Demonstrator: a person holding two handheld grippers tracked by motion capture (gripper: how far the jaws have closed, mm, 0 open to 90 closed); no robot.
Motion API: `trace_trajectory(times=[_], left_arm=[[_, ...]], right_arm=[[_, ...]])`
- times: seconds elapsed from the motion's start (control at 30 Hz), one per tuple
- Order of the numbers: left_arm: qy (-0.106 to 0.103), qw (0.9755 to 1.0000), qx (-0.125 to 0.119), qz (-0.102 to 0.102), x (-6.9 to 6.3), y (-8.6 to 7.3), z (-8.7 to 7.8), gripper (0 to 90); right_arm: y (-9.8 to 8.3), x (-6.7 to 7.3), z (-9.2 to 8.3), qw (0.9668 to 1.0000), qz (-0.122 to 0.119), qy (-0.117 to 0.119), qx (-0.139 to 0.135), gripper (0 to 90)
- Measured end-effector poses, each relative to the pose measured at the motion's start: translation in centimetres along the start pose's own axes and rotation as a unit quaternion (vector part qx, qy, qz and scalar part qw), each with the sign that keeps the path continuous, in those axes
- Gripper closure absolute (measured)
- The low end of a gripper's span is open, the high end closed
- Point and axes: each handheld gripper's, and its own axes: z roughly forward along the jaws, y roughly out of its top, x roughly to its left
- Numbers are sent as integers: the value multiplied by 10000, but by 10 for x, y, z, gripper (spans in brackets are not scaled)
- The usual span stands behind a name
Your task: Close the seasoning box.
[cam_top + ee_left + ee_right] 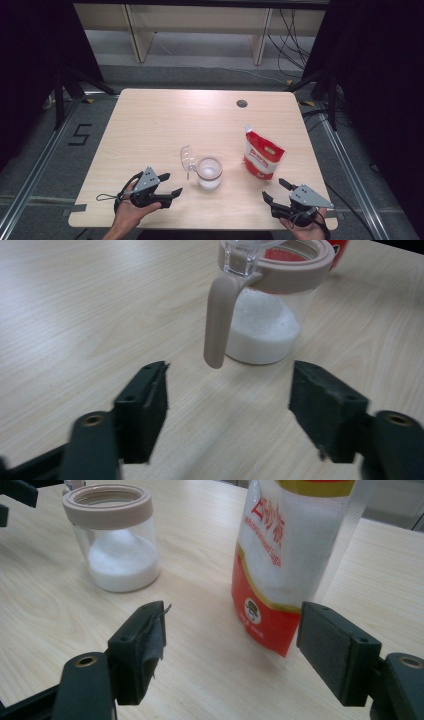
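A: While the jar (pixel 209 173) stands near the middle of the table (pixel 150 120), where does everything else lie?

B: Take the jar as the mark. It is clear glass, partly full of white sugar, with a beige collar round its mouth and its clear lid (pixel 187 158) flipped up on the side away from the pouch. A beige latch (pixel 218 322) hangs down from the collar.

A: And the pouch?

B: The red and white sugar pouch (pixel 262 156) stands upright, near the jar but apart from it, its spout at the top.

A: The left gripper (pixel 170 185)?

B: Held in the left hand (pixel 131 210), it lies near the jar on the lid's side, pointing at it. Its jaws are spread with nothing between them; the latch hangs just beyond the tips in the left gripper view.

A: The right gripper (pixel 274 190)?

B: It sits on the jar's other side, past the pouch and toward the table's near edge, in the right hand (pixel 305 231). Its jaws gape too, holding nothing; in the right gripper view the pouch stands just ahead of them, untouched.
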Motion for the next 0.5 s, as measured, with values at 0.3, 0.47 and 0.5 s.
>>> trace_trajectory(times=[0.3, 0.47, 0.5], left_arm=[[70, 9995, -201, 240, -4, 12, -3, 740], [54, 9989, -215, 405, -8, 21, -1, 828], [37, 9987, -203, 468, -7, 23, -1, 836]], right_arm=[[0, 0, 1, 9999, -112, -6, -40, 291], [0, 2, 1, 9999, -76, 62, 26, 296], [0, 2, 1, 9999, -81, 67, 28, 296]])
